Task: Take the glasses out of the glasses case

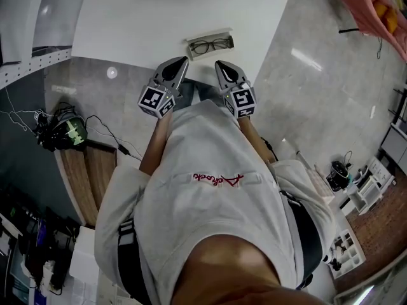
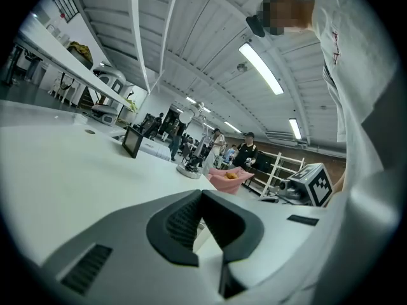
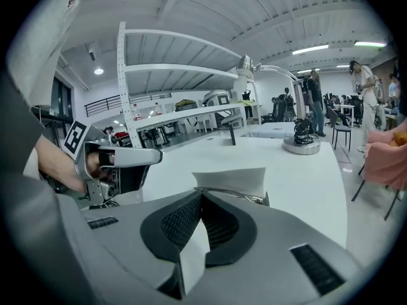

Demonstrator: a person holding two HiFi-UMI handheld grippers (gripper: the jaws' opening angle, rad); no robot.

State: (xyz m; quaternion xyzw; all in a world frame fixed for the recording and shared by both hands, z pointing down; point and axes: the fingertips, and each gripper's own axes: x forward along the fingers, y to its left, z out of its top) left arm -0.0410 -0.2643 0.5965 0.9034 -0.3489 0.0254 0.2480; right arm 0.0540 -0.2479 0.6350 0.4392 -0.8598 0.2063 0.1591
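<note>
Looking down in the head view, the glasses case (image 1: 231, 41) sat open on the white tabletop (image 1: 140, 18), close to the near edge, w/ the dark glasses (image 1: 210, 45) lying flat inside it. The left tool (image 1: 180, 62) & the right tool (image 1: 220, 65) were side by side just in front of the case, both tips pointing at it. Left tool's jaws were pressed together w/ nothing btw them. Right tool's jaws were together too, also empty. In the right gripper view the case was just past the jaw tips, w/ a white flap standing up at its back & a bit of the glasses' rim showing. Each tool had its cube w/ square marks at the back end, nr the person's arms. The person wore a white shirt (image 1: 210, 196).
</note>
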